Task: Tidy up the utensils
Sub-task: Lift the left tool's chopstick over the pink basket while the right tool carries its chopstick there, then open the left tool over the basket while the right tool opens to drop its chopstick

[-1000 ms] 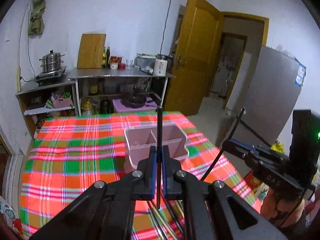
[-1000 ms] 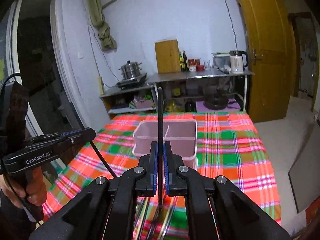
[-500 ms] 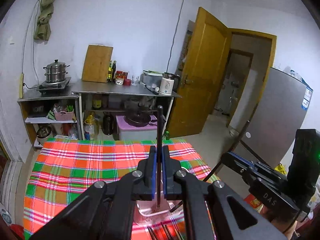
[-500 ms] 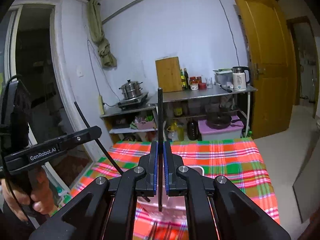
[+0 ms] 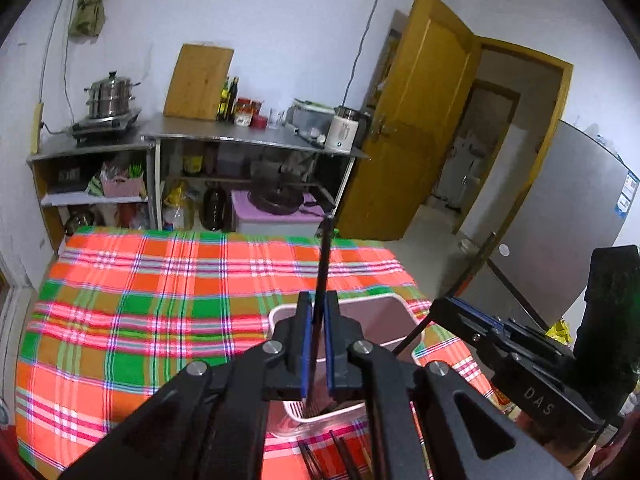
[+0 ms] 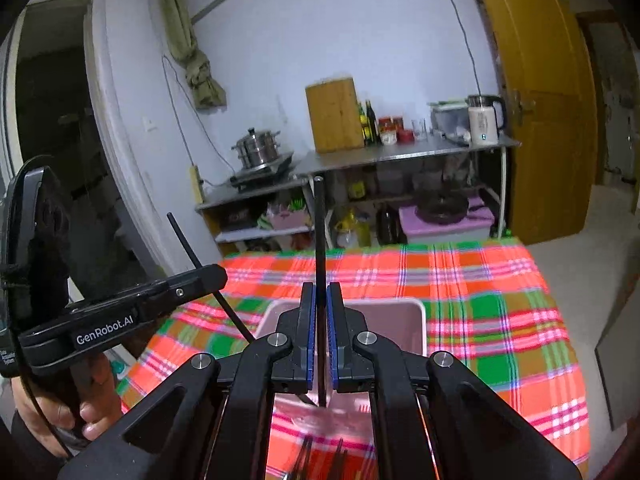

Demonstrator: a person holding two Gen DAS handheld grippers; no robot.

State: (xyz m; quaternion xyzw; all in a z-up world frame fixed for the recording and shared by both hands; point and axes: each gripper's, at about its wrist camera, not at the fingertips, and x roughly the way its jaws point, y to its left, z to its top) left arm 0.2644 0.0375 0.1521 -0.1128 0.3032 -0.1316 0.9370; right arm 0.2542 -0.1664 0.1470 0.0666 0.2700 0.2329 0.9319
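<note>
A pink divided utensil basket (image 5: 400, 305) (image 6: 416, 312) stands on the plaid tablecloth (image 5: 140, 308). My left gripper (image 5: 315, 344) is shut on a black chopstick (image 5: 323, 264) held upright over the basket, its lower end inside. My right gripper (image 6: 321, 340) is shut on another black chopstick (image 6: 319, 232), also upright over the basket, its lower end inside. Each gripper shows in the other's view: the right one (image 5: 440, 310) at the right, the left one (image 6: 216, 276) at the left. Several dark chopsticks (image 5: 340, 456) (image 6: 320, 460) lie on the cloth in front of the basket.
Behind the table stand a steel counter (image 5: 256, 140) with a kettle, bottles and a cutting board, a shelf with a steamer pot (image 5: 110, 94), and a purple bin (image 5: 276, 216). A wooden door (image 5: 416, 120) is at the right.
Both grippers have dropped and tilted down toward the basket, so the basket shows more fully. The chopsticks' lower ends are now inside it. Both grips are unchanged.
</note>
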